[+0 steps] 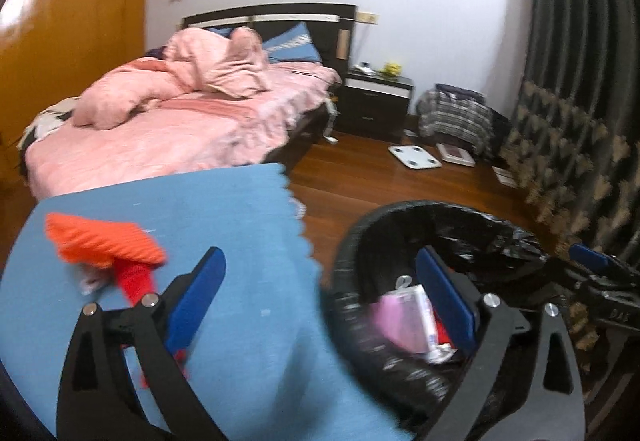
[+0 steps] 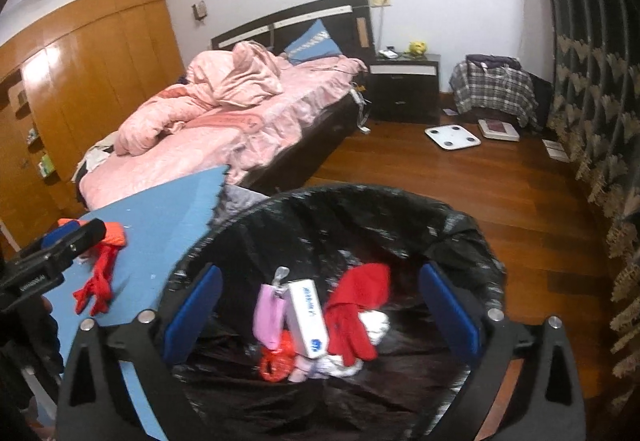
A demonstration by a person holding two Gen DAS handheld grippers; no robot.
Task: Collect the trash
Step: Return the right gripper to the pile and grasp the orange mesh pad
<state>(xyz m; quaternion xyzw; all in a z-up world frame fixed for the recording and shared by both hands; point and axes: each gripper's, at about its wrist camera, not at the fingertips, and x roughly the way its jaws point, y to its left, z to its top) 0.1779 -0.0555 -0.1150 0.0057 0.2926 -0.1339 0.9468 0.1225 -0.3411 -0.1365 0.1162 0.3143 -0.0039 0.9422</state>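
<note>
A trash bin lined with a black bag (image 2: 360,197) stands beside a table under a blue cloth (image 2: 168,217). Inside the bin lie a red glove (image 2: 352,317), a white box (image 2: 308,317), a pink packet (image 2: 270,317) and a red crumpled scrap (image 2: 276,361). My right gripper (image 2: 320,273) hangs open over the bin mouth, nothing between its fingers. On the blue cloth (image 1: 200,209) lies another red glove with an orange cuff (image 1: 104,241). My left gripper (image 1: 320,261) is open and empty, one finger over the cloth near that glove, the other over the bin (image 1: 400,209).
A bed with pink bedding (image 2: 224,121) fills the background, with a dark nightstand (image 2: 404,89), a white scale (image 2: 452,137) on the wooden floor, a plaid-covered pile (image 2: 492,89), a dark curtain (image 2: 592,81) at right and a wooden wardrobe (image 2: 80,81) at left.
</note>
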